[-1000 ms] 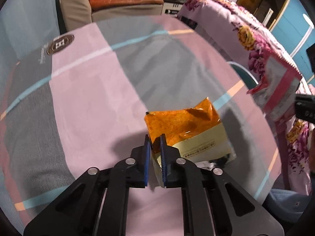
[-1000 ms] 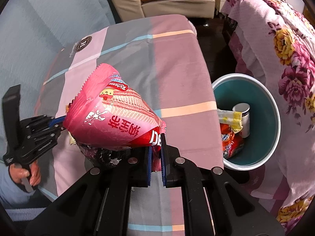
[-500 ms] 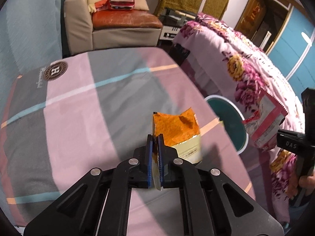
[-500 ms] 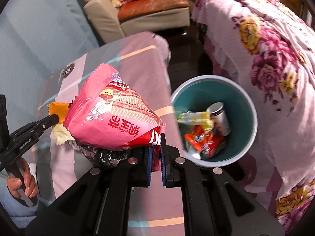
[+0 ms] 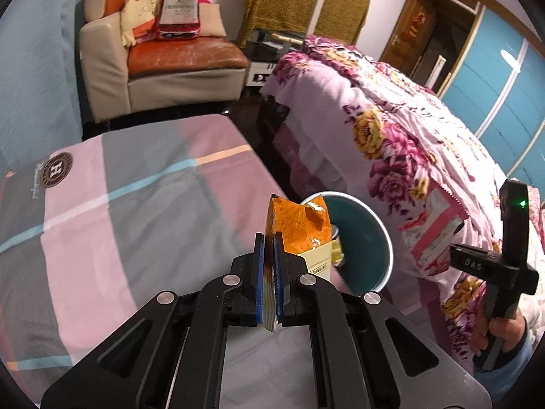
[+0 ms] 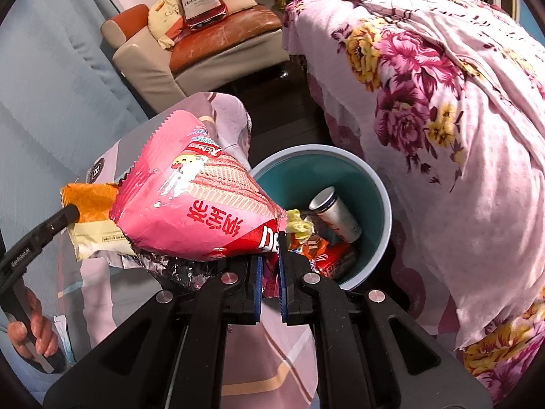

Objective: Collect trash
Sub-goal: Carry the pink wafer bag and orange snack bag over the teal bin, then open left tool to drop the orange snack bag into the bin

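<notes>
An orange snack wrapper (image 5: 299,228) is pinched in the left gripper (image 5: 269,272), lifted above the striped table (image 5: 136,211). The right gripper (image 6: 269,286) clamps a pink wafer bag (image 6: 201,204) beside the teal bin (image 6: 378,201) holding cans and wrappers.

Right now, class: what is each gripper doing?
Left gripper: closed, holding the orange wrapper.
Right gripper: closed, holding the pink snack bag.

Orange wrapper (image 5: 299,225) – held aloft, pink wrapper (image 6: 201,201) above teal bin (image 6: 371,184)
</notes>
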The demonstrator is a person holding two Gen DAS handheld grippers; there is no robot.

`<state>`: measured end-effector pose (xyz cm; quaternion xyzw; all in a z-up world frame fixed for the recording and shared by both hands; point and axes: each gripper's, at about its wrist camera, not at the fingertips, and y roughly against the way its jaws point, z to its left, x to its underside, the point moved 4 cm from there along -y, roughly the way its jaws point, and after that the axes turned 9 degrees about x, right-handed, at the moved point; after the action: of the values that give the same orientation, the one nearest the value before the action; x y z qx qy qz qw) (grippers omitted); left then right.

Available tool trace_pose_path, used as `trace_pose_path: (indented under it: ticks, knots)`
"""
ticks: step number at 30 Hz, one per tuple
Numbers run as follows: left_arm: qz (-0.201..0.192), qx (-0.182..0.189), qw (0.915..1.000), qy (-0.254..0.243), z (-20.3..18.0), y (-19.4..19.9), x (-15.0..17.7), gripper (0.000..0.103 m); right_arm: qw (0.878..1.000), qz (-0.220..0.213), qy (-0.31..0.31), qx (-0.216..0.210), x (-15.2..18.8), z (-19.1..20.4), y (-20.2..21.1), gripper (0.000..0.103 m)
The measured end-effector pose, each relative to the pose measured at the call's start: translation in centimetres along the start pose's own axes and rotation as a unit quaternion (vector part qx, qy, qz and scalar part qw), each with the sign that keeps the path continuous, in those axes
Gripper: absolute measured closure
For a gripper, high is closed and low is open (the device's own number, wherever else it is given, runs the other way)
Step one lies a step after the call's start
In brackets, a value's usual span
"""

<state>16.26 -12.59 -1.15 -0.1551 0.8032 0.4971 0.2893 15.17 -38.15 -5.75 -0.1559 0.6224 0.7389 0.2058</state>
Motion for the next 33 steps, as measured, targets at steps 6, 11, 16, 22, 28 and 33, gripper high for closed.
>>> trace_pose_path:
  ticks: [6, 11, 16, 22, 28, 33]
  knots:
    - [0.02, 0.01, 0.9995, -0.024, -3.1, -3.2, -0.9, 0.098, 1.0, -0.005, -0.016, -0.001, -0.6, -2.2, 0.0, 0.096]
    - [0.04, 0.028, 0.9979, -0.042, -5.9, -6.3, -1.5, 0.097, 1.0, 0.0, -0.02, 0.01, -1.1, -4.1, -0.3, 0.096]
    - [0.057, 0.044, 0.9958, -0.057, -8.3, -9.3, -1.9, 0.097, 0.999, 0.004, -0.027, 0.019, -1.4, -5.7, -0.8, 0.096]
    - [0.079, 0.058, 0.9932, -0.063, -9.7, -12.3, -2.2, 0.097, 0.999, 0.013, -0.04, 0.029, -1.7, -7.6, -1.6, 0.096]
    - [0.107, 0.062, 0.9906, -0.059, -9.8, -15.6, -1.9, 0.097, 0.998, 0.025, -0.048, 0.036, -1.7, -8.9, -2.7, 0.096]
    - [0.124, 0.065, 0.9885, -0.058, -9.8, -17.5, -1.6, 0.096, 0.997, 0.03, -0.052, 0.039, -2.0, -9.4, -3.4, 0.095]
